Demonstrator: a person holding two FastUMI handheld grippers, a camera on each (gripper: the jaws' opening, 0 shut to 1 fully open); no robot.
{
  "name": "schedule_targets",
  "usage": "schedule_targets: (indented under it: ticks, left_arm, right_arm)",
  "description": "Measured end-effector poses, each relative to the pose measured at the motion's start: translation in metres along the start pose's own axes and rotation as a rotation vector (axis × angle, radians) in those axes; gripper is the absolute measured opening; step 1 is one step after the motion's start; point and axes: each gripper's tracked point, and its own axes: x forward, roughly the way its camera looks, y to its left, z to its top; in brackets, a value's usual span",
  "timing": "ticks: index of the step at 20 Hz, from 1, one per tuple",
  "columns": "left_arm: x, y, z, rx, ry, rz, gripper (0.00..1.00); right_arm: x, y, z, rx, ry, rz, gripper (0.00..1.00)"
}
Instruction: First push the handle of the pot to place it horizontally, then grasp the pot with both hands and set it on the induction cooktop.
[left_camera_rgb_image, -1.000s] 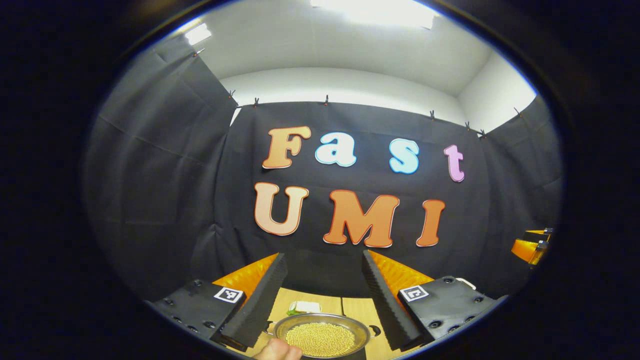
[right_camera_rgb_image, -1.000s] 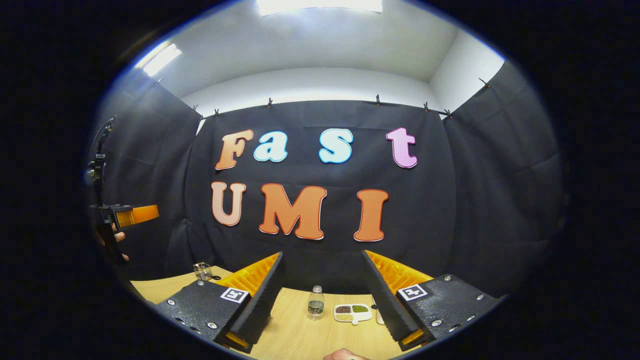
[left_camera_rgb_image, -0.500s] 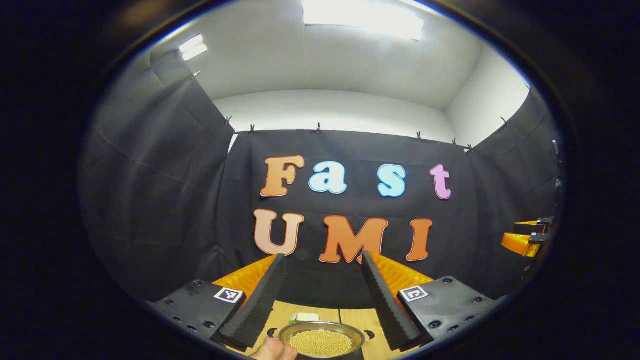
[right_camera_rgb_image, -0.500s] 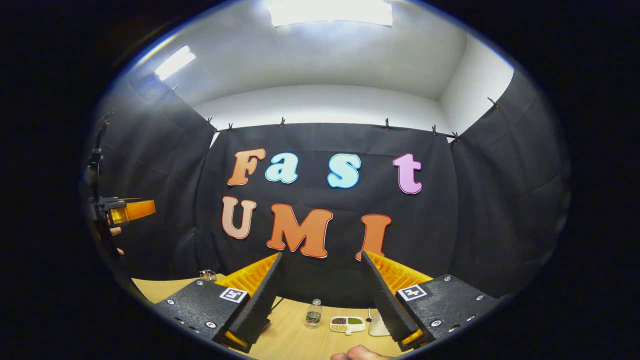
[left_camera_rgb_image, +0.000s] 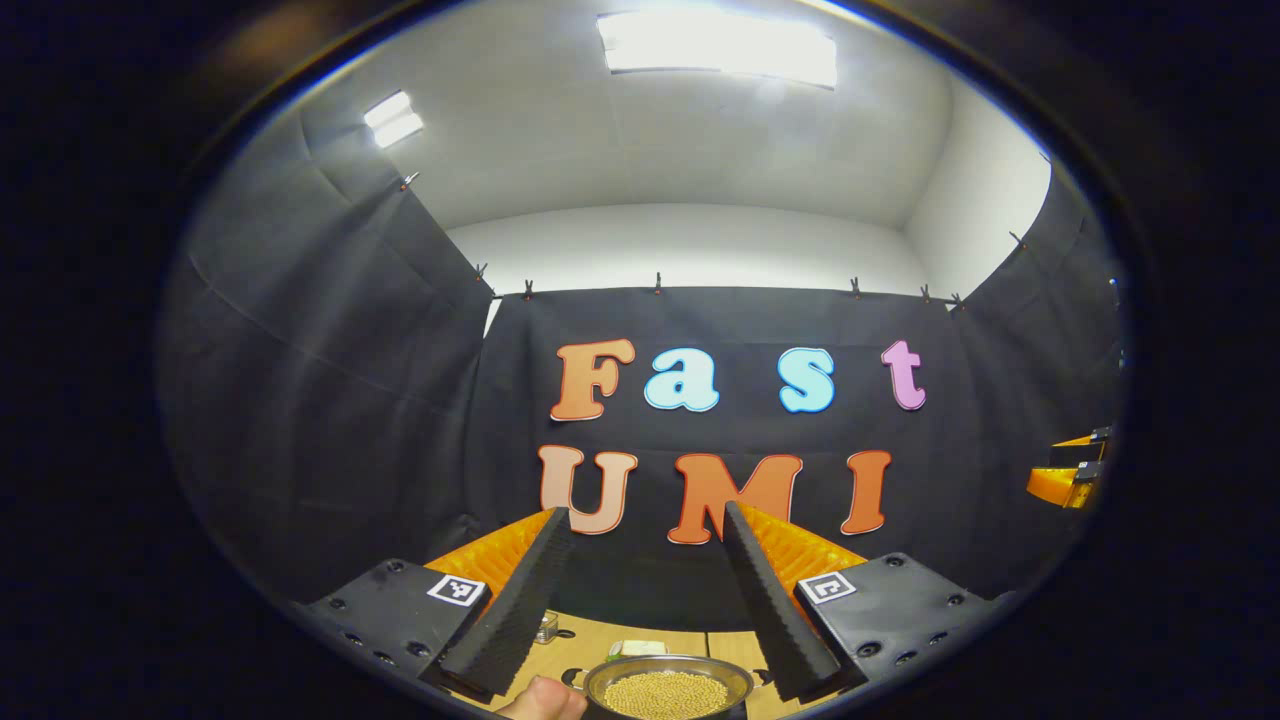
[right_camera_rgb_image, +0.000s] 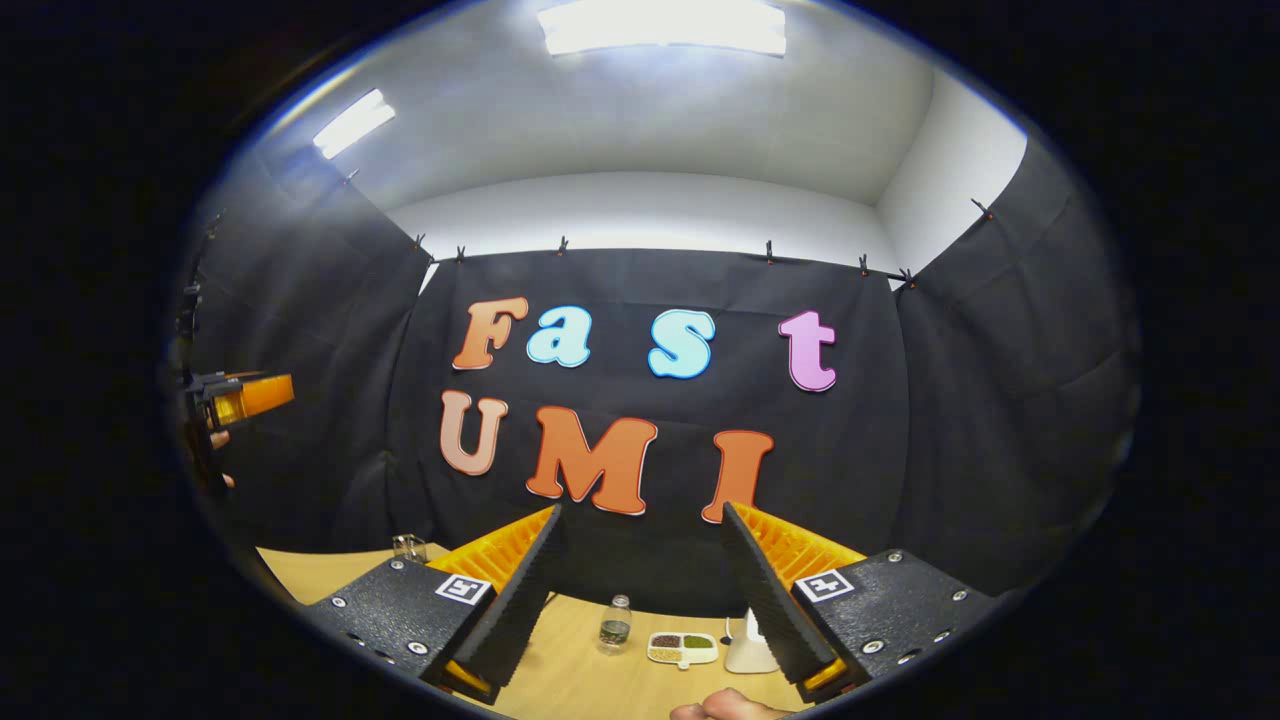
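A shallow metal pot (left_camera_rgb_image: 668, 690) filled with small yellow beans sits on the wooden table at the bottom of the left gripper view, with small dark handles on its left (left_camera_rgb_image: 572, 678) and right (left_camera_rgb_image: 757, 676) sides. My left gripper (left_camera_rgb_image: 645, 510) is held above and short of the pot, open, with nothing between its fingers. A thumb (left_camera_rgb_image: 545, 698) shows beside the pot's left edge. My right gripper (right_camera_rgb_image: 642, 510) is open and empty over the table, and it appears as an orange shape (left_camera_rgb_image: 1065, 478) at the far right of the left gripper view. The left gripper (right_camera_rgb_image: 240, 397) hangs at the left of the right gripper view.
On the wooden table (right_camera_rgb_image: 570, 680) in the right gripper view stand a small clear bottle (right_camera_rgb_image: 613, 627), a divided dish of grains (right_camera_rgb_image: 682, 648), a white object (right_camera_rgb_image: 745, 650) and a glass (right_camera_rgb_image: 408, 546). A green-and-white item (left_camera_rgb_image: 636, 648) and a small jar (left_camera_rgb_image: 546, 627) lie behind the pot.
Both grippers have tilted upward, so the table and pot have sunk toward the bottom of each view. Both stay open and empty.
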Motion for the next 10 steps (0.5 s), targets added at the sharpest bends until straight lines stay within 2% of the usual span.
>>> schedule_targets:
  ticks: [5, 9, 10]
  left_arm:
    - [0.009, -0.018, -0.003, -0.025, 0.005, 0.000, 0.98]
    - [0.016, -0.027, -0.003, -0.036, 0.007, 0.009, 0.98]
    - [0.015, -0.032, -0.004, -0.045, 0.005, 0.009, 0.99]
  right_arm:
    - [-0.001, -0.020, -0.008, 0.013, 0.014, 0.010, 0.95]
    - [-0.001, -0.043, -0.006, 0.025, -0.022, -0.002, 0.97]
    - [-0.001, -0.048, -0.007, 0.022, -0.028, -0.006, 0.95]
